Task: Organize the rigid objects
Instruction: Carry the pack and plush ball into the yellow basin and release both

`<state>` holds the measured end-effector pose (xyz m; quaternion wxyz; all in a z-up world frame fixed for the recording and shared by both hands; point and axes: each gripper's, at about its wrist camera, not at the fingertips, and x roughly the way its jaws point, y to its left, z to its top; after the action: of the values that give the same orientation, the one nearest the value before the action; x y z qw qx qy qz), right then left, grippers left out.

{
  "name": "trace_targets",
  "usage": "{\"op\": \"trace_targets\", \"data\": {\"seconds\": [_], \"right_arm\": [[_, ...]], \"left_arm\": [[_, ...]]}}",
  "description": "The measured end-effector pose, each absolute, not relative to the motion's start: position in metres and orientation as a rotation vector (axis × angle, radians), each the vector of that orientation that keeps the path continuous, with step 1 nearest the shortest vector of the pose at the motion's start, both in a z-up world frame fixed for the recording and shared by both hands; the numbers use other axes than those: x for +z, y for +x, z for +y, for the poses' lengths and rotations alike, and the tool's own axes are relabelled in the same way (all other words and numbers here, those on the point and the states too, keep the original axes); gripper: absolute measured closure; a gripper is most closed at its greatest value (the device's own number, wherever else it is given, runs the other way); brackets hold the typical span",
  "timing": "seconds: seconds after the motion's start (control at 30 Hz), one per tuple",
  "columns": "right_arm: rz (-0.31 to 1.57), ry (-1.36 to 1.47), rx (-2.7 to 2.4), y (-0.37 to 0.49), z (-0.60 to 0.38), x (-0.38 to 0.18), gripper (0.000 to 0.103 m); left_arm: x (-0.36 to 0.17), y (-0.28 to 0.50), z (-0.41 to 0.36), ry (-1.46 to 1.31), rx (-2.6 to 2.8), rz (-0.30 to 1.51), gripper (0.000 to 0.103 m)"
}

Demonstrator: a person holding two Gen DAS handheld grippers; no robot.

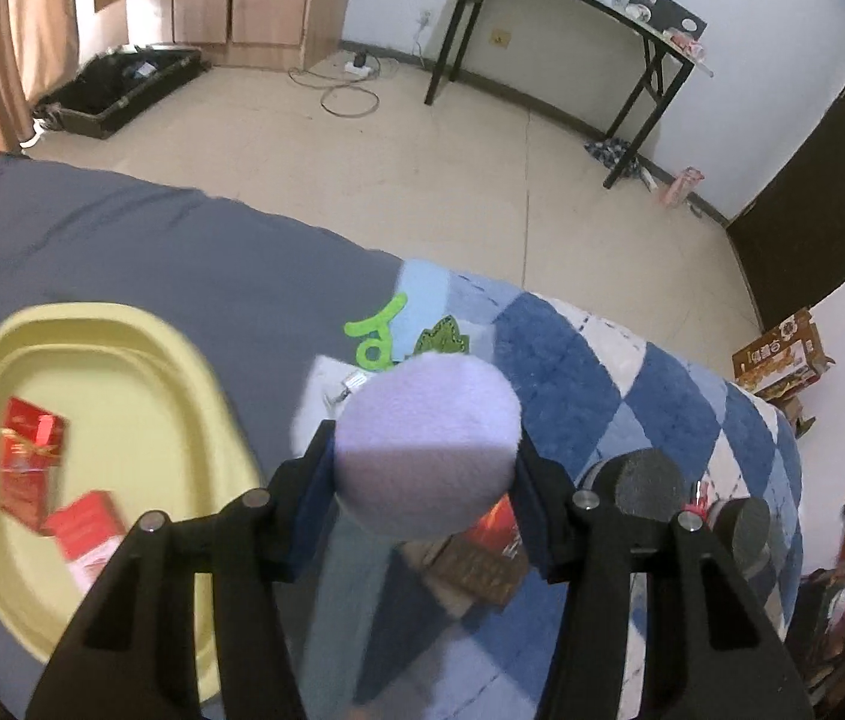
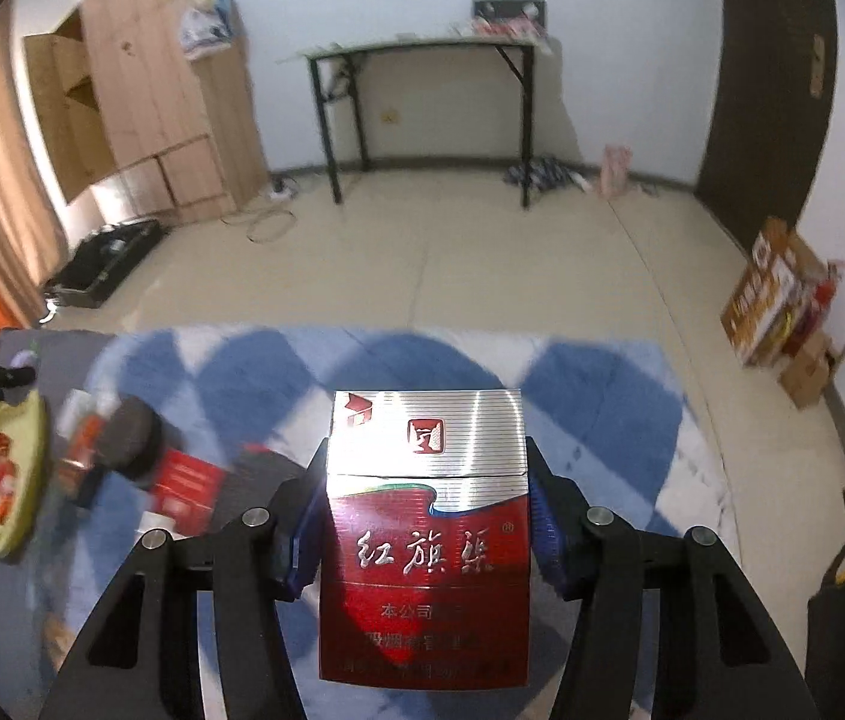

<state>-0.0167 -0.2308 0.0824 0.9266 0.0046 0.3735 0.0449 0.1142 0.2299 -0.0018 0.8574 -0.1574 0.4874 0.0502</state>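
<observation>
Centrally, the left gripper [image 1: 425,468] clamps a lilac puff [image 1: 427,450], hiding boxes beneath; the right gripper [image 2: 425,516] grips a red-and-silver pack [image 2: 426,534], blurred clutter lower left.

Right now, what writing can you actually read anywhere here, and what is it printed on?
"红旗渠": large white characters on the red and silver cigarette pack between the fingers of the right tool.
"本公司": start of a smaller line lower on that pack; the rest, and the lines beneath, are too blurred.
Red packs in the yellow tray: print unreadable.
Cardboard boxes by the wall: print too small.
</observation>
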Motion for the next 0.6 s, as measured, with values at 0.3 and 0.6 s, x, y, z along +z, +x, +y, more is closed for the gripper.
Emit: {"op": "trace_targets", "data": {"seconds": [0.3,0.6], "right_arm": [[0.669,0.003,0.300,-0.063,-0.129,0.155,0.048],[0.698,-0.058,0.519,-0.089,-0.004,0.146,0.048]], "left_arm": [[0.032,0.068,0.269,-0.290,0.190,0.959,0.048],[0.029,0.020,0.354,-0.329,0.282,0.963,0.048]]}}
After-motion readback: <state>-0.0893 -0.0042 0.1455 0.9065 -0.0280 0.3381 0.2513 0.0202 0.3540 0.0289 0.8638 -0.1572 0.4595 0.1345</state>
